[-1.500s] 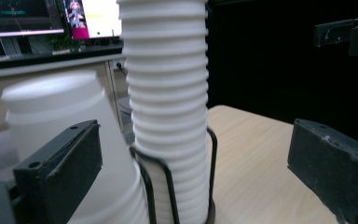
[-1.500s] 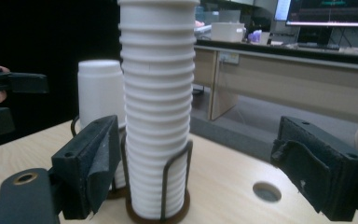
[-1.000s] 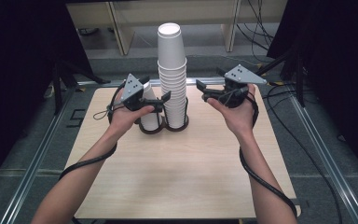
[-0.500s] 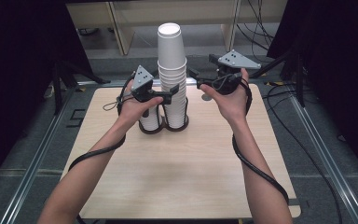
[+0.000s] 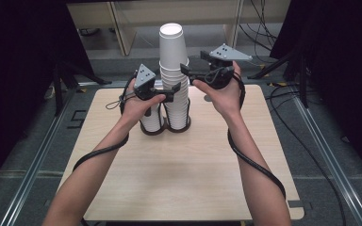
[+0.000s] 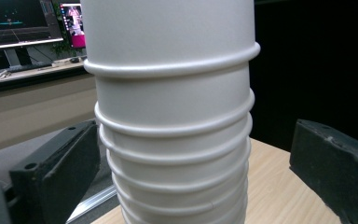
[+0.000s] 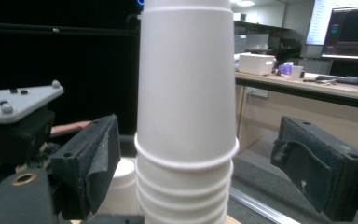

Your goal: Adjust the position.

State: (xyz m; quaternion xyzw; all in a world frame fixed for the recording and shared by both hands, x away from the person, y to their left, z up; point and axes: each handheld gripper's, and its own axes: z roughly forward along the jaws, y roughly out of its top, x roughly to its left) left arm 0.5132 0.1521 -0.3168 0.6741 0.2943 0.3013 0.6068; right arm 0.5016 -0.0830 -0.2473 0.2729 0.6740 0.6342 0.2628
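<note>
Both grippers have closed in on the tall stack of white paper cups [image 5: 173, 70] since a moment ago.

The left gripper [image 5: 168, 92] brackets the stack's middle, the right gripper [image 5: 186, 74] its upper cups; each set of jaws stands wide, apparently not touching. The stack stands on the wooden table [image 5: 179, 174], beside a shorter cup stack [image 5: 152, 120].

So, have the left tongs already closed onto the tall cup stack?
No, the left tongs straddle the cup stack with gaps on both sides.
</note>
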